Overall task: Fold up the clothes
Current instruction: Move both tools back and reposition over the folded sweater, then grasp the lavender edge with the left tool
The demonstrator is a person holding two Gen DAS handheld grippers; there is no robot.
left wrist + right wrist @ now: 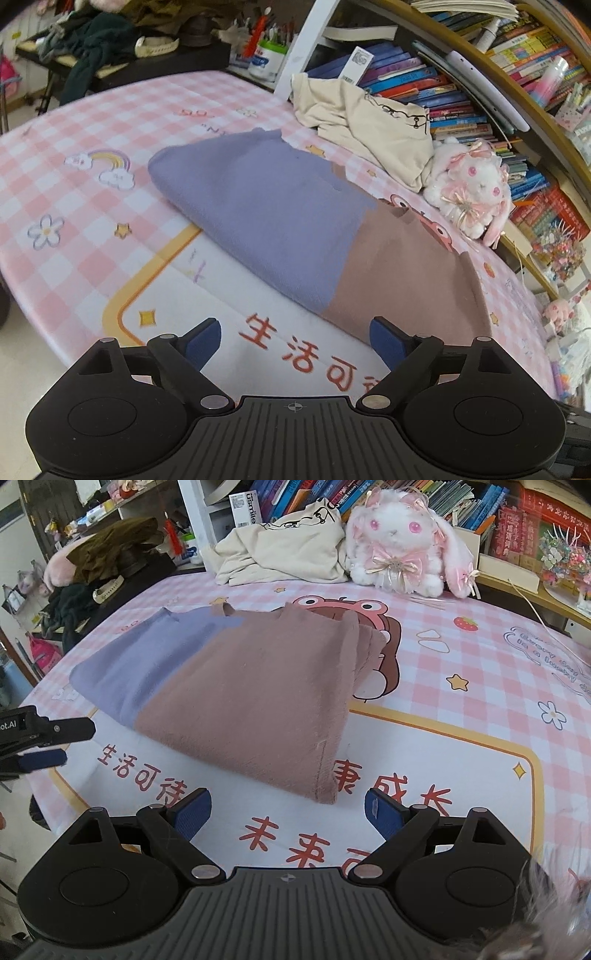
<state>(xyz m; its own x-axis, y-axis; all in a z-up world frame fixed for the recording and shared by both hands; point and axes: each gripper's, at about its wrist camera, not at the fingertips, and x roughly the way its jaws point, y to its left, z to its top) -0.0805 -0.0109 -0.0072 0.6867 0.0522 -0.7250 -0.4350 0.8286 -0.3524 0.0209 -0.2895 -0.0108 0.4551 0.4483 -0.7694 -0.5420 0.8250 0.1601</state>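
One folded garment (236,694), purple and brown halves, lies flat mid-counter (461,746) on the pink check cloth. Two tongs: left tongs (295,341) and right tongs (288,810) both gape wide, empty, just short of its near edge. Behind: one cream garment (284,554), one plush rabbit (402,542).

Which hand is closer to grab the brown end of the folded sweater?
Probably the right gripper: its open jaws sit just before the near brown corner of the folded sweater. The left gripper faces bare tablecloth.
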